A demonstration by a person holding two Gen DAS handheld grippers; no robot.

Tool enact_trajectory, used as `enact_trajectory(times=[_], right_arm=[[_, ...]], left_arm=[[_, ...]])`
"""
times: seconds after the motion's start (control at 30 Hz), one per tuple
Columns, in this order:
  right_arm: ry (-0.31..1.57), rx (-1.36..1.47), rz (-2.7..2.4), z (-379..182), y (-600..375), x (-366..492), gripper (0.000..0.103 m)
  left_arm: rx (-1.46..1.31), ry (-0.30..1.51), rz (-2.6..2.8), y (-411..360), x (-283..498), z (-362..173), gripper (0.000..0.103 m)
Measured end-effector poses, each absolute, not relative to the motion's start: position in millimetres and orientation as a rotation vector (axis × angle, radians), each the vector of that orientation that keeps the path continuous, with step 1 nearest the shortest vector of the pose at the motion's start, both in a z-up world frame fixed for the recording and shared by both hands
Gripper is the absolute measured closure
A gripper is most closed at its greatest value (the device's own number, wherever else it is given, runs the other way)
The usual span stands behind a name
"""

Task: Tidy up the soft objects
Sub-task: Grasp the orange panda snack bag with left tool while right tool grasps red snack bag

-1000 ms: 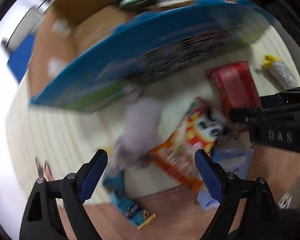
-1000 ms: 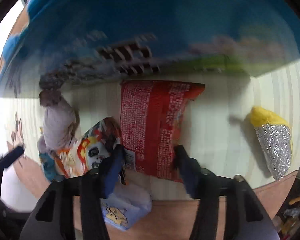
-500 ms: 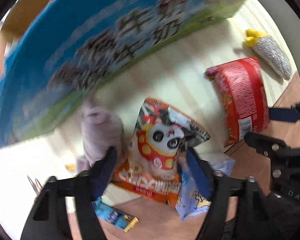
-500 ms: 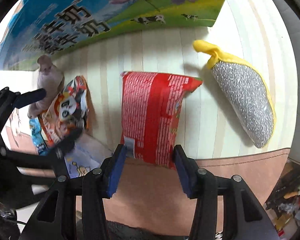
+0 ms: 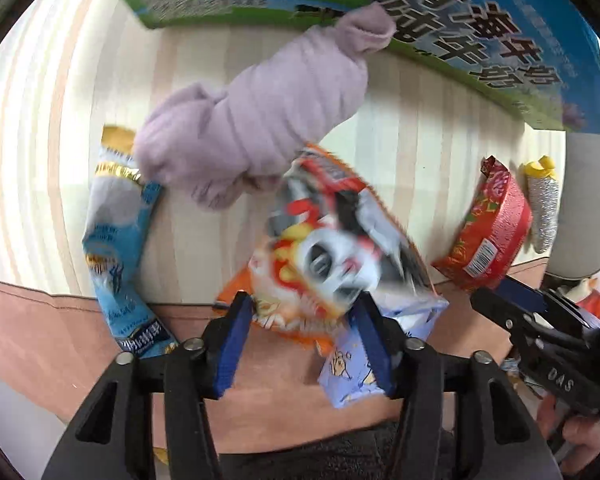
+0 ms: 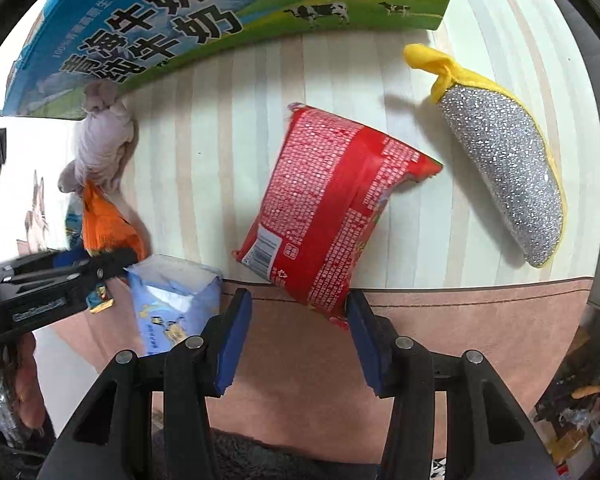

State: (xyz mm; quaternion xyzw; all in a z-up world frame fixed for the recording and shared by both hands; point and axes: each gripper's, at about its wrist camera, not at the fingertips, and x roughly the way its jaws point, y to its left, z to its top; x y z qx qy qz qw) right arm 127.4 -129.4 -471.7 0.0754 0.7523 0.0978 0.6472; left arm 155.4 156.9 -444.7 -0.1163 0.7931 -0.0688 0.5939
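Clutter crowds my tongs: my left gripper grips the orange panda packet overlapping a lilac sock, my right gripper clamps the red packet, milk carton looming behind.

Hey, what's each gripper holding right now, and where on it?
The left gripper holds the orange panda snack bag by its bottom edge. The right gripper holds the red packet by its lower corner.

Left claw closed on the panda packet.
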Motion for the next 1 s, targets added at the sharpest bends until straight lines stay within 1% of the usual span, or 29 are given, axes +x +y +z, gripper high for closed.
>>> enact_trajectory(times=[0.03, 0.1, 0.2, 0.37, 0.53, 0.57, 0.6, 0.63, 0.73, 0.8, 0.9, 1.0], right_arm=[[1.715, 0.189, 0.227, -470.2, -129.6, 131.2, 0.050], [1.725, 0.216, 0.221, -468.3, -129.7, 137.6, 0.049], [1.718, 0.248, 0.213, -469.9, -135.8, 144.9, 0.047], [1.719, 0.314, 0.191, -473.1, -146.5, 157.6, 0.046], [1.718, 0.385, 0.148, -484.2, -164.8, 166.6, 0.046], [1.714, 0.393, 0.144, -485.9, -164.7, 168.4, 0.046], [1.709, 0.403, 0.142, -486.7, -165.3, 169.5, 0.045], [1.704, 0.407, 0.138, -488.7, -166.6, 172.0, 0.045], [1.698, 0.361, 0.145, -487.2, -163.4, 172.2, 0.048], [1.709, 0.235, 0.189, -483.7, -155.0, 169.0, 0.050], [1.740, 0.083, 0.248, -482.4, -138.2, 161.1, 0.051], [1.734, 0.104, 0.232, -479.7, -139.8, 159.7, 0.050]], left_arm=[[-0.275, 1.840, -0.158, 160.1, 155.2, -444.8, 0.040], [-0.263, 1.829, -0.149, 173.1, 151.6, -447.0, 0.038], [-0.206, 1.818, -0.155, 165.1, 151.4, -439.3, 0.038], [0.091, 1.765, -0.181, 130.6, 155.7, -430.7, 0.038], [0.227, 1.745, -0.209, 100.4, 162.7, -443.8, 0.038], [0.232, 1.746, -0.203, 98.6, 163.7, -446.9, 0.044], [0.212, 1.757, -0.198, 97.0, 164.9, -450.9, 0.053], [0.176, 1.775, -0.178, 93.0, 168.4, -455.5, 0.053], [-0.049, 1.848, -0.075, 119.6, 169.1, -461.7, 0.055], [-0.166, 1.881, -0.008, 136.2, 163.2, -465.8, 0.055], [-0.225, 1.847, 0.034, 150.8, 154.5, -464.8, 0.053], [-0.188, 1.832, 0.016, 144.4, 146.6, -460.8, 0.052]])
